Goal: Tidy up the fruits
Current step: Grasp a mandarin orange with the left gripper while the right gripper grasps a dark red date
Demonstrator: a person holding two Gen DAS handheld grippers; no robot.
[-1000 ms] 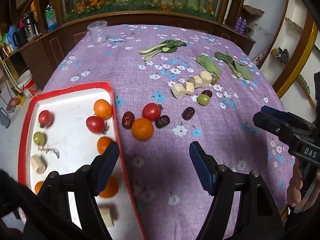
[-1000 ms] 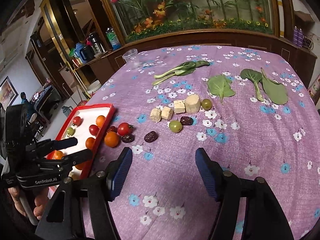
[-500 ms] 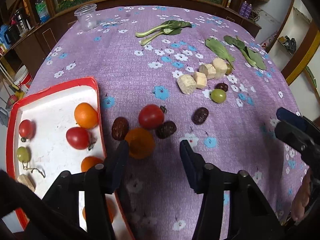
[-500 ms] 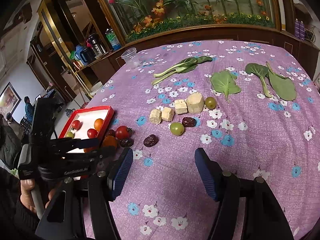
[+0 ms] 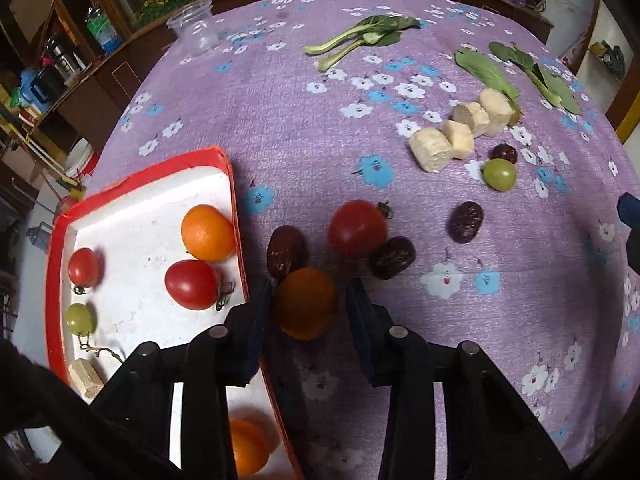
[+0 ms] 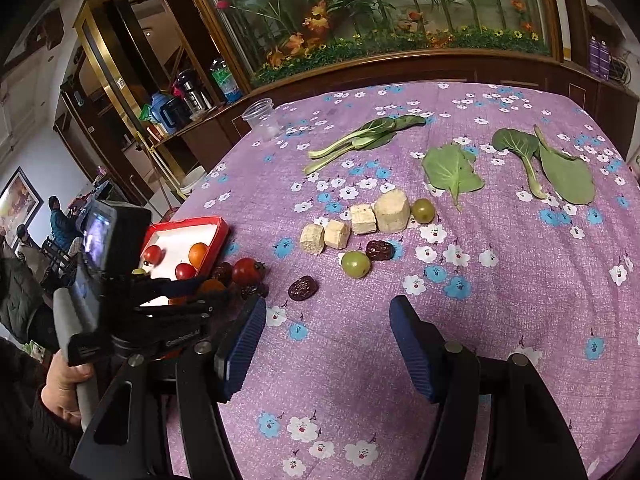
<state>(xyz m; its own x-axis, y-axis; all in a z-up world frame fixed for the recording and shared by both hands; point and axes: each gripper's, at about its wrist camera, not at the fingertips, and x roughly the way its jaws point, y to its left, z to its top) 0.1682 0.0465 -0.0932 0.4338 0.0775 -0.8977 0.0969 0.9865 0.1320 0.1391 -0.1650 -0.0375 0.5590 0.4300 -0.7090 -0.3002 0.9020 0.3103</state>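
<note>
My left tool (image 5: 306,300) just closing around orange (image 5: 306,304) beside tray (image 5: 224,156), pads near touching, my right tool (image 6: 326,332) open over desk (image 6: 500,280)

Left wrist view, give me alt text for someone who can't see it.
The left gripper has been closing its jaws around an orange on a purple floral tablecloth, beside a red-rimmed tray holding tomatoes and oranges. Beyond lie a red tomato, dark dates, a green grape and leafy greens.
</note>
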